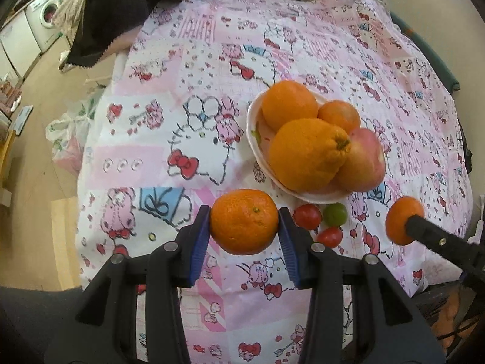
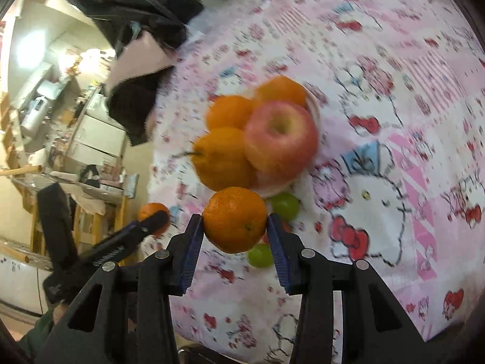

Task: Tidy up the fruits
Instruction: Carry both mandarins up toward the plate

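A white bowl point(image 1: 253, 133) on the pink cartoon-print cloth holds three oranges and a pink apple point(image 1: 363, 163); it also shows, blurred, in the right wrist view point(image 2: 313, 106). My left gripper point(image 1: 245, 221) is shut on a mandarin point(image 1: 244, 220), held above the cloth in front of the bowl. My right gripper point(image 2: 235, 220) is shut on another mandarin point(image 2: 235, 219), also in front of the bowl. Two cherry tomatoes point(image 1: 307, 216) and a green grape point(image 1: 335, 214) lie beside the bowl.
The cloth point(image 1: 188, 97) covers a table with its edge at the left, floor beyond. A dark and pink garment point(image 1: 112, 18) hangs at the far left corner. Plastic bags point(image 1: 66, 139) lie on the floor. Crumpled fabric sits at the far edge.
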`<state>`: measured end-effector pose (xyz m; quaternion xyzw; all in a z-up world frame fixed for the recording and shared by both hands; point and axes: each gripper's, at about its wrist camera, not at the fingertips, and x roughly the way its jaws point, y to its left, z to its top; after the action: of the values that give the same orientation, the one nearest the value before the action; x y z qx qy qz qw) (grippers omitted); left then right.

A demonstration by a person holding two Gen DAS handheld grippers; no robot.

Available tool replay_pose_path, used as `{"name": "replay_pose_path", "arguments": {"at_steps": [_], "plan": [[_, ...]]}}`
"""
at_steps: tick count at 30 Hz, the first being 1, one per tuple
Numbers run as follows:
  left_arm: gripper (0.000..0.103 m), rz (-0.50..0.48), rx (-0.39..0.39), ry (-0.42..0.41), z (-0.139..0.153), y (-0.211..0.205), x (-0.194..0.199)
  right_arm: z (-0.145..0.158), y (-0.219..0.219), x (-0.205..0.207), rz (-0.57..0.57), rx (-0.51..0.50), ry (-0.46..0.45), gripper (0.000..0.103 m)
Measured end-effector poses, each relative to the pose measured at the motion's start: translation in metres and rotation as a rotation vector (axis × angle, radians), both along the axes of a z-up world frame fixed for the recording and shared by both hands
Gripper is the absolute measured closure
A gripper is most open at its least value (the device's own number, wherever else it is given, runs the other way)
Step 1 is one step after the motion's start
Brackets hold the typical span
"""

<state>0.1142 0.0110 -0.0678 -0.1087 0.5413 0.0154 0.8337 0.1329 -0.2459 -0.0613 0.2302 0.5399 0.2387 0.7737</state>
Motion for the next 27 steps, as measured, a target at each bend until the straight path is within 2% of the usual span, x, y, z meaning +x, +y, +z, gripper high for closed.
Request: {"name": "replay_pose_path", "arguments": {"at_steps": [11,17,22,27], "plan": [[0.064,-0.063,-0.043,-0.077,0.049,-0.006,0.026,0.039,-0.017,0.019,-0.052,0.064,-0.107,0.058],[0.064,-0.145,0.010,-0.107,0.068,-0.027,0.058,0.055,-0.029,0.041,-0.092,0.077,-0.136,0.058],[0.064,-0.195,0.038,-0.122,0.071,-0.041,0.082,0.065,-0.034,0.069,-0.092,0.049,-0.150,0.058],[0.063,-0.231,0.041,-0.115,0.059,-0.054,0.105,0.055,-0.036,0.099,-0.107,0.022,-0.125,0.058]]}}
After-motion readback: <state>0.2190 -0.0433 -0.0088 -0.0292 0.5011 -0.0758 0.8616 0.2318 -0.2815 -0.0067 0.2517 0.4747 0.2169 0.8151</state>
